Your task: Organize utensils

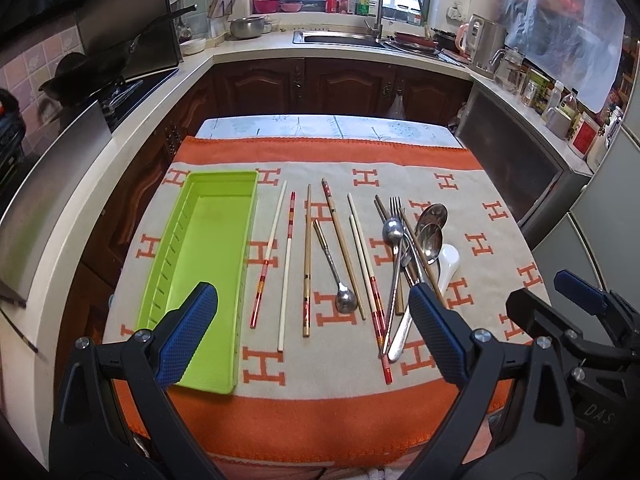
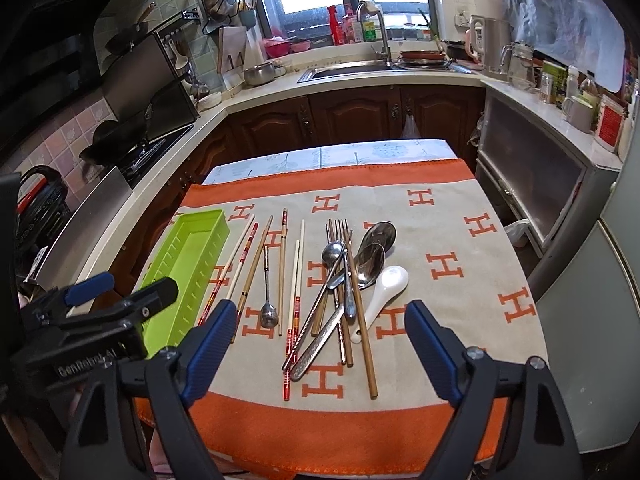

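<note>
Utensils lay on a cloth (image 1: pixel 400 168) with orange H letters, on a table in a kitchen. In the left wrist view, a green plastic tray (image 1: pixel 208 264) sat on the left side of the cloth with nothing in it. Just right of the tray, chopsticks (image 1: pixel 288 264) lay side by side, with a small metal spoon (image 1: pixel 338 280) among them. Farther right was a pile: a fork (image 1: pixel 396 216), two big metal spoons (image 1: pixel 432 228) and a white soup spoon (image 1: pixel 448 260), all touching. The left gripper (image 1: pixel 314 302) hung above the near edge of the cloth, its blue fingers wide apart and holding nothing. The right gripper (image 1: pixel 560 292) showed at the right edge.

In the right wrist view, the pile (image 2: pixel 348 280) lay in the middle of the cloth, with the white soup spoon (image 2: pixel 390 282) on its right. The green tray (image 2: pixel 188 264) sat far left. The right gripper (image 2: pixel 320 318) hung above the near edge, fingers wide apart and holding nothing.
</note>
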